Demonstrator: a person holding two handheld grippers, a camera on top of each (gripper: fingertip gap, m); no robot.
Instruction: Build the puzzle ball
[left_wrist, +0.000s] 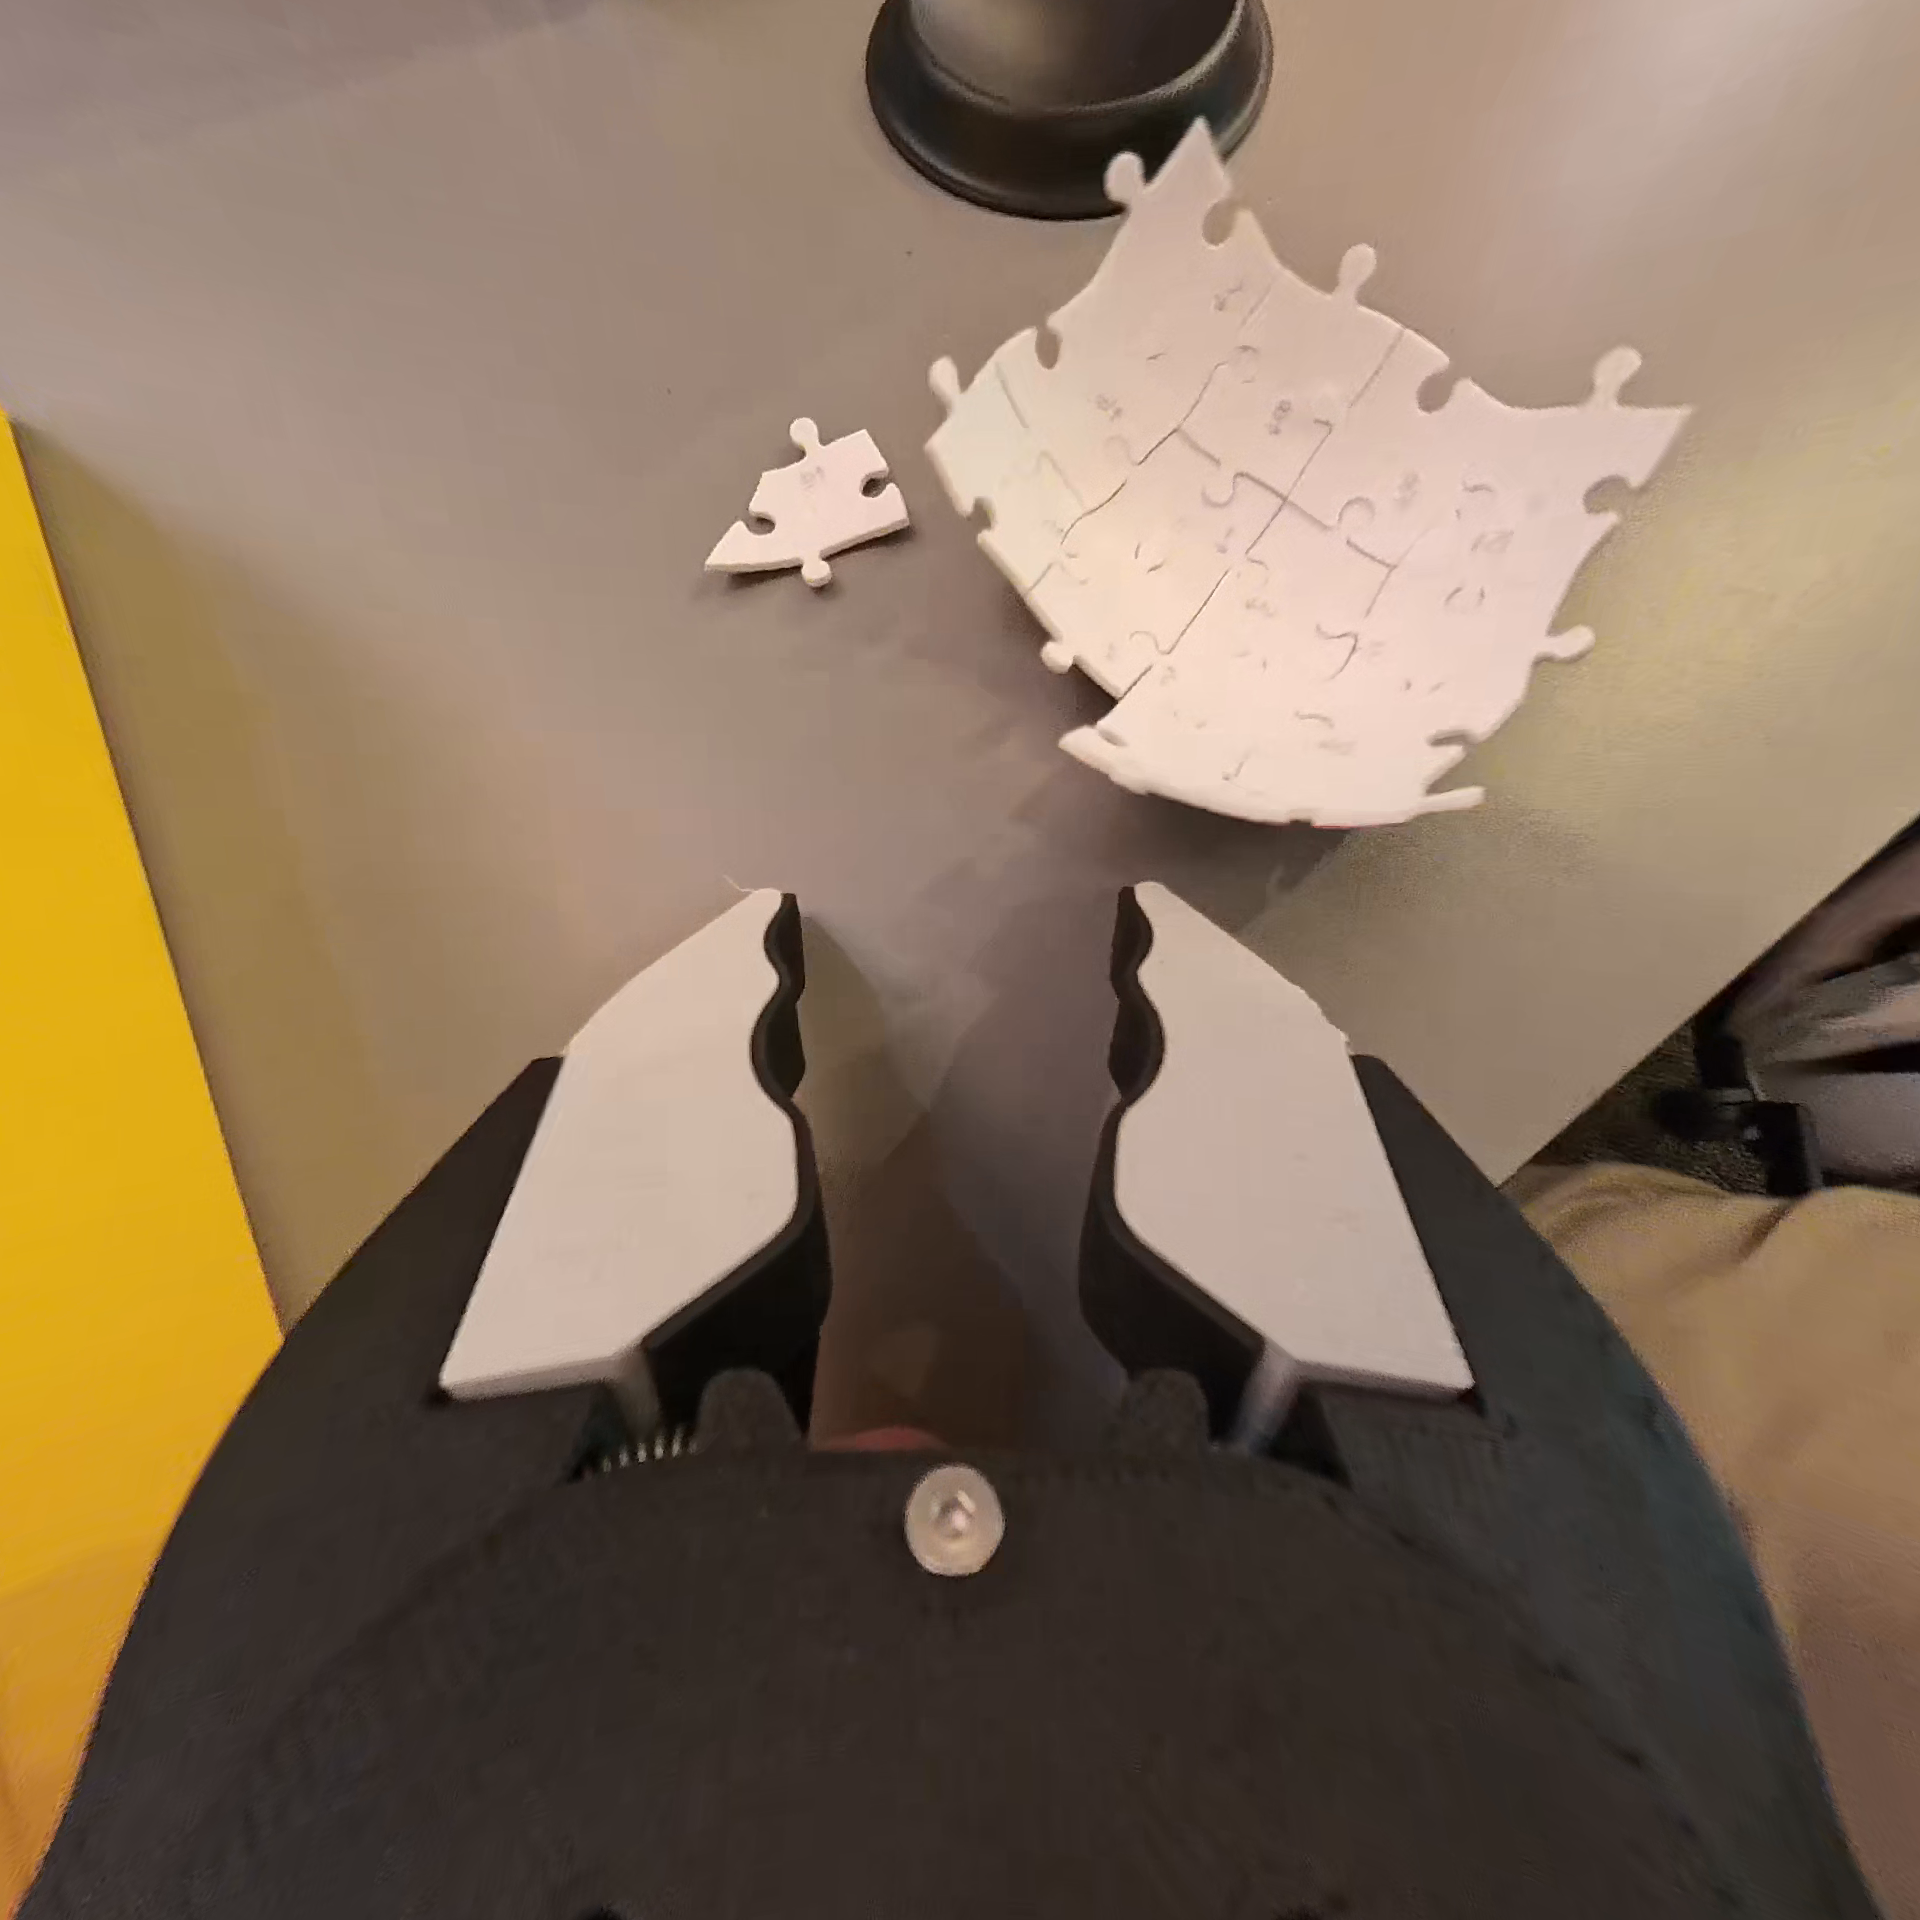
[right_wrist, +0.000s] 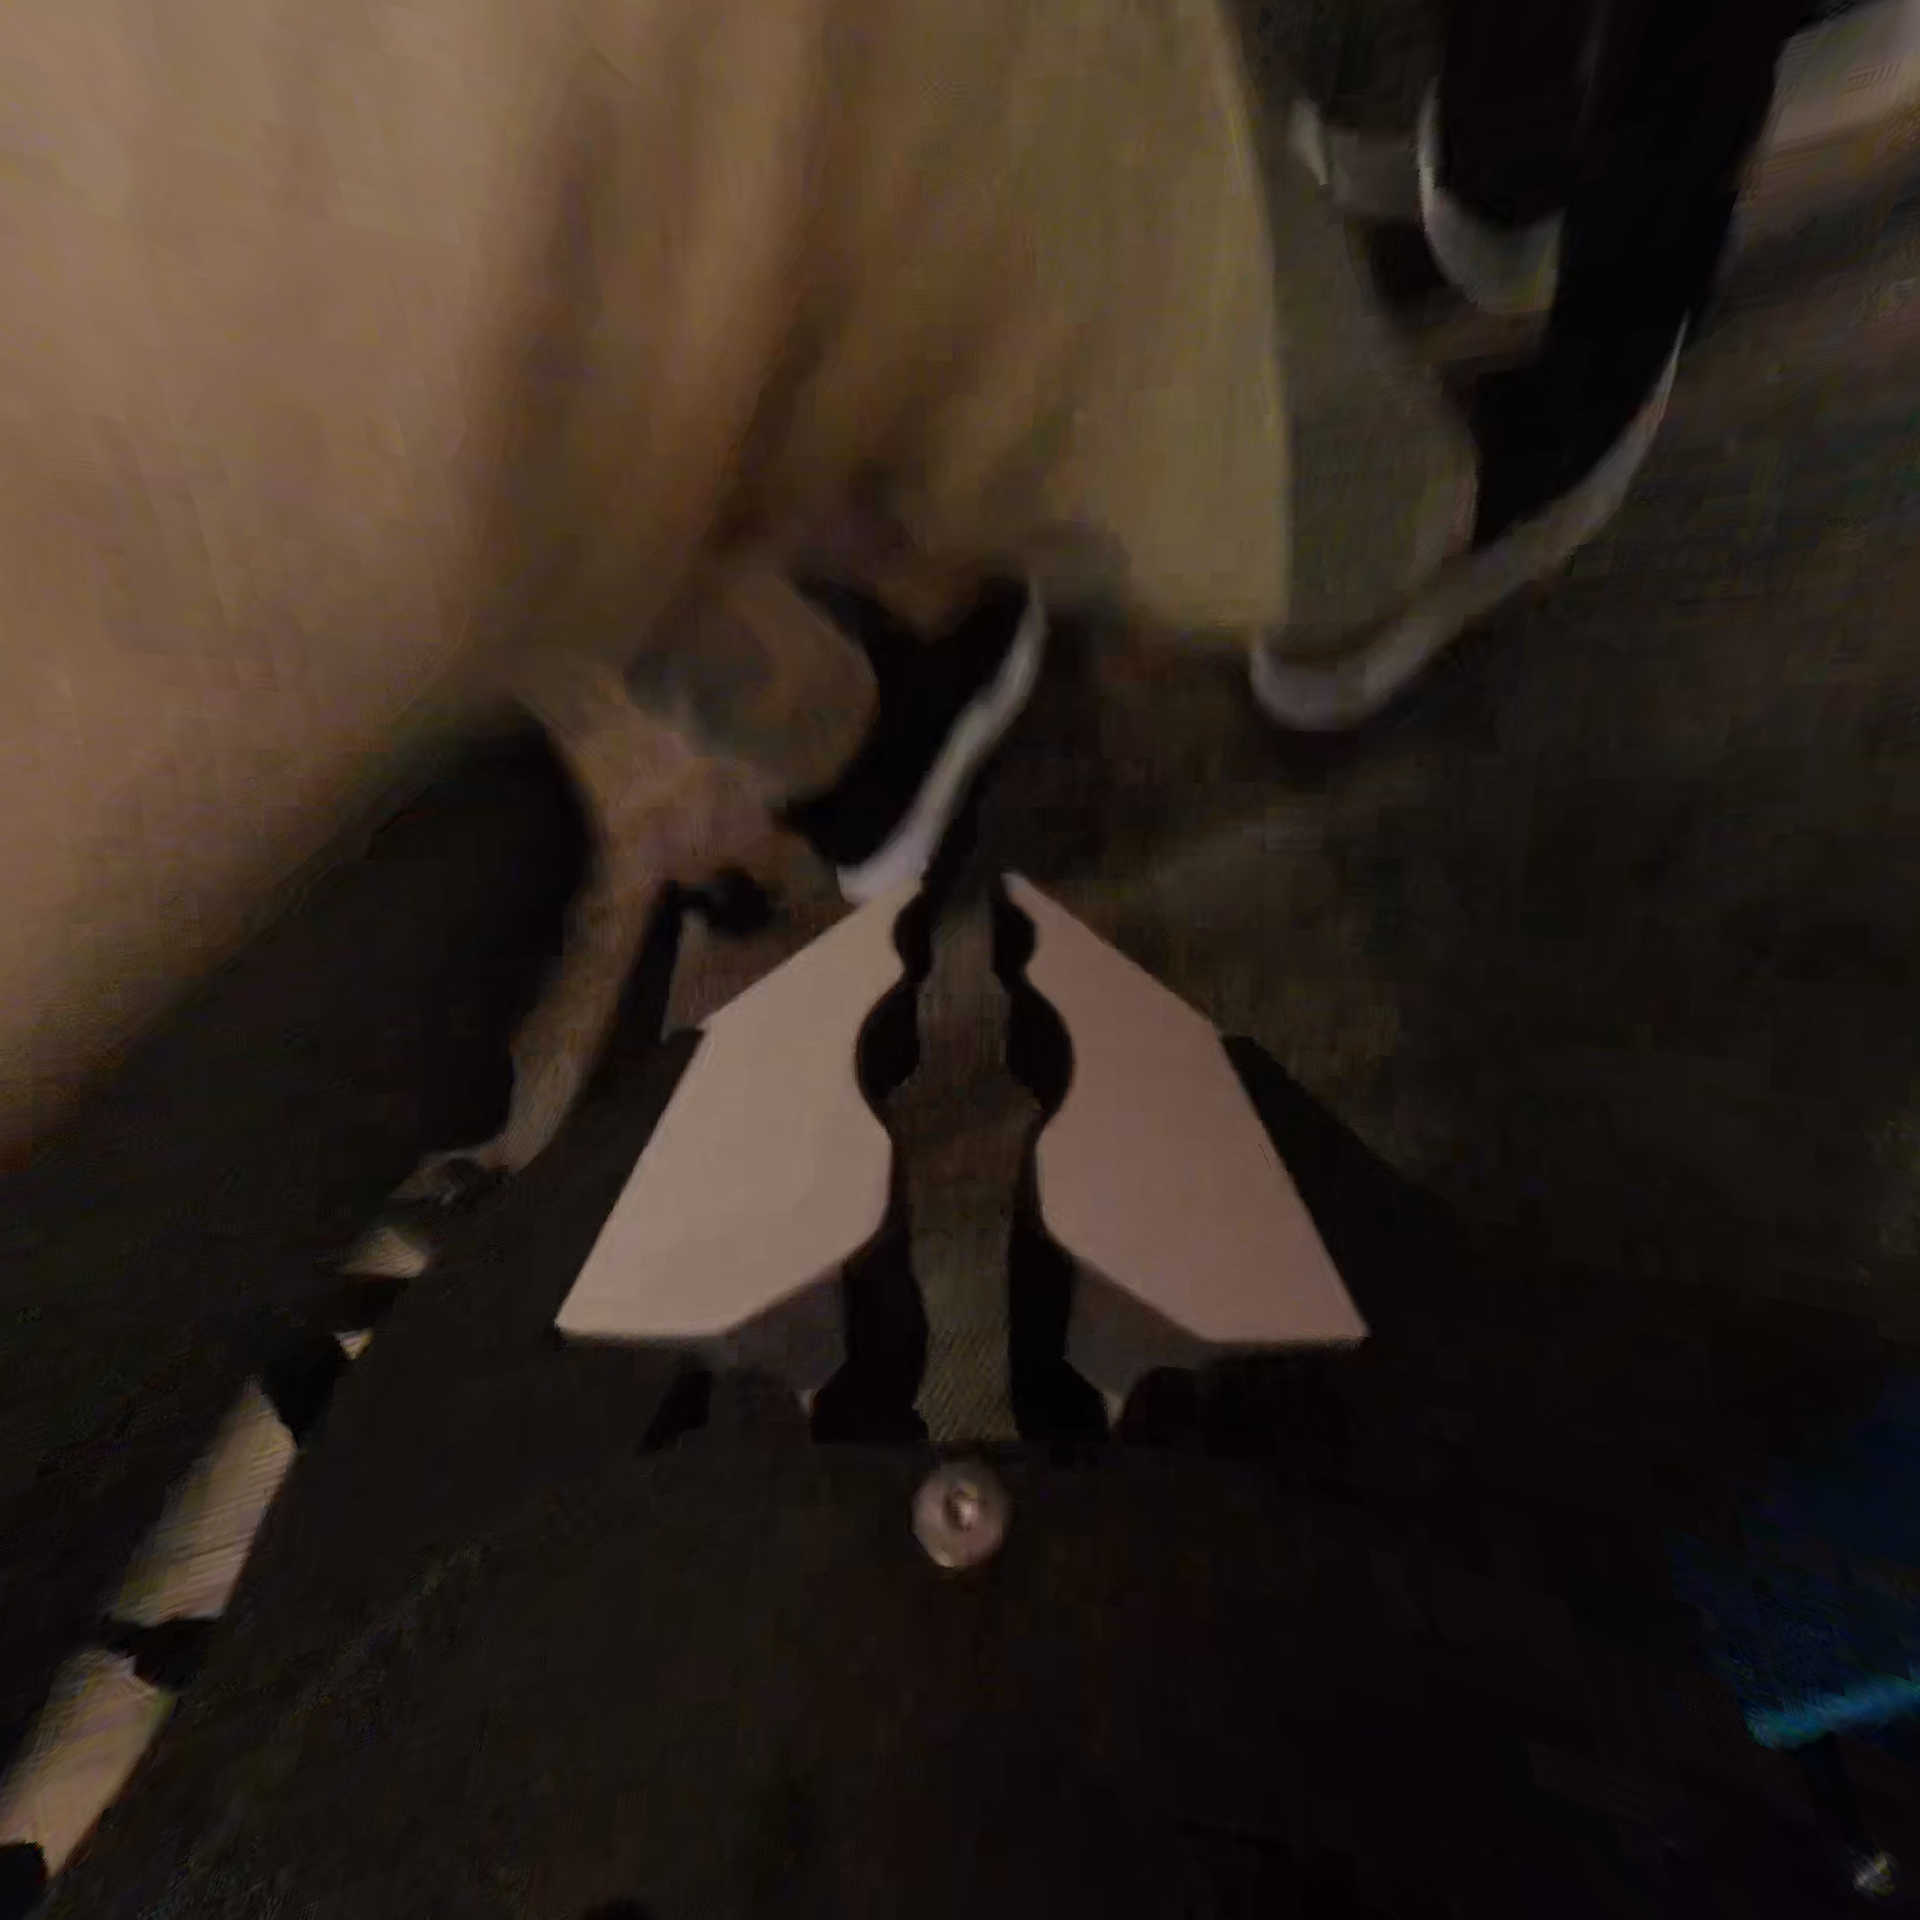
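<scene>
A curved white sheet of joined puzzle pieces (left_wrist: 1278, 520) lies on the grey table (left_wrist: 468, 364), ahead and to the right of my left gripper (left_wrist: 956, 904). One loose white piece (left_wrist: 816, 514) lies just left of the sheet, apart from it. My left gripper is open and empty, hovering short of both. My right gripper (right_wrist: 958, 899) is off the table and points down at the dark floor. Its jaws are nearly together with only a thin gap, and nothing is between them. The right wrist view is blurred and shows no puzzle pieces.
A black round base (left_wrist: 1070, 114) stands at the table's far edge. A yellow panel (left_wrist: 83, 935) borders the left side. The table edge runs diagonally at right, with beige trousers (left_wrist: 1714, 1299) below. The right wrist view shows a beige trouser leg (right_wrist: 520, 364) and black shoes (right_wrist: 1558, 364).
</scene>
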